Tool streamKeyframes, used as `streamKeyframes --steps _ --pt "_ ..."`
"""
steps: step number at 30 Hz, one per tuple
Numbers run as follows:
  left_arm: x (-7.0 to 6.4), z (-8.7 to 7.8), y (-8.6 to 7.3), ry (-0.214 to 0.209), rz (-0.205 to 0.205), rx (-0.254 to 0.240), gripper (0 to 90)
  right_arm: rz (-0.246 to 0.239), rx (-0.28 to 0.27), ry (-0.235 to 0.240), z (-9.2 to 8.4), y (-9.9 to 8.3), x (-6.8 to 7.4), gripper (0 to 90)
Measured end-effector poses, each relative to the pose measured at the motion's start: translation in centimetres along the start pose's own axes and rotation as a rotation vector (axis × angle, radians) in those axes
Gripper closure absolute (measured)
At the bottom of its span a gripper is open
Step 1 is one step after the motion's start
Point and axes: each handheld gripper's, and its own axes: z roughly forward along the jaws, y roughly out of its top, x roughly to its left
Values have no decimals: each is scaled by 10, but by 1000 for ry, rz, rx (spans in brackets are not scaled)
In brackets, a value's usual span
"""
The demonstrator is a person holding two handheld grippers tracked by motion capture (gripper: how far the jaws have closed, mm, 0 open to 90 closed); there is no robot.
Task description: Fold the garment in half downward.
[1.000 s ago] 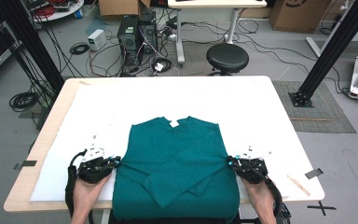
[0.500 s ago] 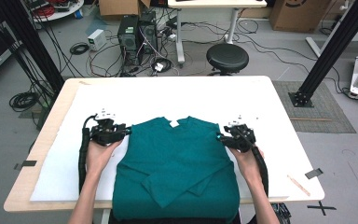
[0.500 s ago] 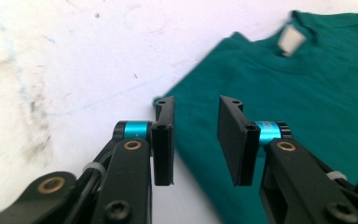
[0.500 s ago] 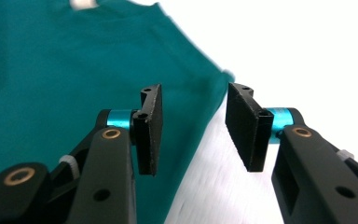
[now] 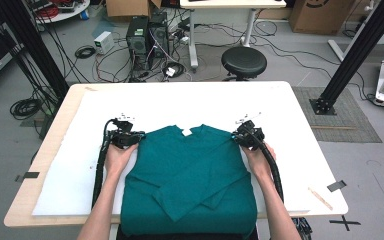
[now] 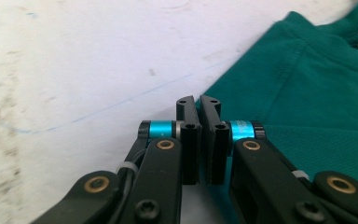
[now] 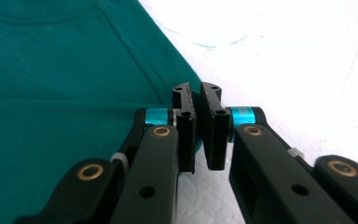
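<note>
Left gripper (image 5: 126,138), jaws pressed together with nothing visibly caught between them, sits at the left shoulder of the green sweater (image 5: 190,175). Right gripper (image 5: 247,135), jaws likewise closed, sits at the right shoulder. The sweater lies flat on the white table (image 5: 190,100), sleeves folded across its front.

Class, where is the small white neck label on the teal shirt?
In the high view, the small white neck label sits at the teal long-sleeved shirt's collar, midway between both claws.
</note>
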Motion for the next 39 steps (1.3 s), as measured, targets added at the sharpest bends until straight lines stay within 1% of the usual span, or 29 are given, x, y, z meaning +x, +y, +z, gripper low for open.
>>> streamKeyframes --steps 2,4,7,8,9,11,12,13,14,15,16,17,18,19,20,21,23,24,26,28,29,31,32,33,34,36,37,38,39 --pt "2 0 -1 8 -18 -8 870 4 -2 -14 2 -2 -4 873" --pt "3 0 -2 10 -26 -14 870 32 -15 2 3 -4 -9 874" --pt "5 0 -2 6 -31 -14 869 14 -14 -16 3 -3 -7 874" --pt "6 0 -3 -1 -46 -22 869 10 -12 -27 3 -3 -6 874" --pt "7 0 -3 -7 -53 -23 869 15 -12 -29 3 -3 -6 873" --pt "6 0 -3 -4 -43 -24 867 38 -20 -16 4 -4 -8 852" --pt "6 0 -3 -8 -30 -20 858 49 -21 -14 3 -4 -9 807" --pt "6 -3 -2 2 -7 -18 822 53 -21 -19 2 -4 -9 728" --pt "5 -5 -2 -3 -16 -34 734 76 -26 -22 -1 -5 -10 644" --pt "7 -8 -2 -27 -22 -57 692 83 -39 -12 -3 -6 -11 597" --pt "8 -12 -1 -48 -39 -85 655 94 -54 -4 -6 -7 -13 534" --pt "9 -17 0 -59 -42 -103 620 109 -70 -3 -9 -8 -12 479" --pt "8 -21 1 -58 -30 -117 574 114 -80 1 -13 -9 -12 442" --pt "7 -27 2 -48 -4 -126 534 116 -95 8 -18 -11 -11 412" --pt "6 -30 3 -43 11 -130 496 115 -116 12 -23 -13 -9 372" --pt "6 -34 3 -53 26 -133 472 112 -129 9 -28 -16 -7 350" --pt "6 -38 3 -78 52 -131 466 116 -154 25 -34 -21 -3 312" --pt "5 -39 3 -89 59 -132 465 116 -161 34 -38 -25 -1 311" --pt "7 -38 5 -127 76 -81 464 100 -181 43 -44 -34 3 303" --pt "6 -33 6 -128 98 -58 450 96 -196 51 -48 -41 7 303" --pt "7 -29 5 -122 97 -54 423 101 -204 57 -50 -44 8 303" --pt "11 -20 4 -138 88 -37 405 103 -230 67 -54 -51 12 303" --pt "14 -14 3 -140 75 -1 400 104 -237 72 -54 -53 12 303" --pt "17 -7 5 -122 76 66 399 109 -239 81 -54 -55 13 303" --pt "18 -4 5 -113 83 86 388 112 -241 87 -54 -57 14 303" --pt "18 -4 10 -106 111 70 383 118 -240 90 -54 -60 16 303" --pt "17 -4 12 -107 135 65 383 119 -244 88 -54 -61 17 303" --pt "17 -4 13 -121 143 46 383 121 -243 86 -54 -61 17 303" --pt "17 -3 13 -141 145 45 383 121 -244 85 -54 -62 18 303"
